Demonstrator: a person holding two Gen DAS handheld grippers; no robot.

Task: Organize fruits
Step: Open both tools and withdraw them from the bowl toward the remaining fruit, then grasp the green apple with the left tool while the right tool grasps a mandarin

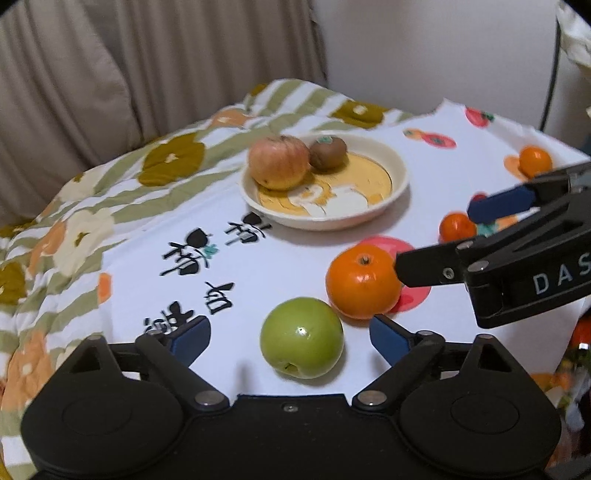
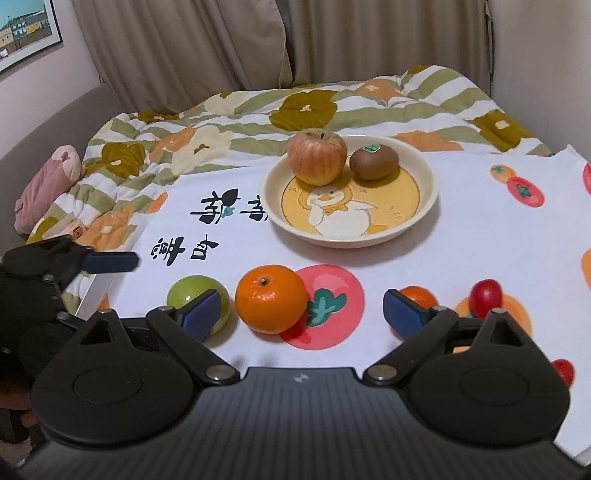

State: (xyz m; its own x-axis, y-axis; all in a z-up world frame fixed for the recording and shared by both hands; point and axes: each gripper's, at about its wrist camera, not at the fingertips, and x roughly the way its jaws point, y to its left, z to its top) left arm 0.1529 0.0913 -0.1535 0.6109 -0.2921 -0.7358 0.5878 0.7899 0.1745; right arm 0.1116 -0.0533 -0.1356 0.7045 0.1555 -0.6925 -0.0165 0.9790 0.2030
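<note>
Fruits on printed cloth | curtains behind | both fingers wide apart, holding nothing

A home bedroom — floral quilt, curtains, framed picture.

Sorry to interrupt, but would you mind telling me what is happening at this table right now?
A person is sorting fruit with two handheld grippers. The plate already holds an apple and a kiwi. The left gripper, open, frames the green fruit; the right gripper, open, frames the large tangerine. Neither is gripped yet. Smaller tangerines and cherry tomatoes lie on the cloth.
</note>
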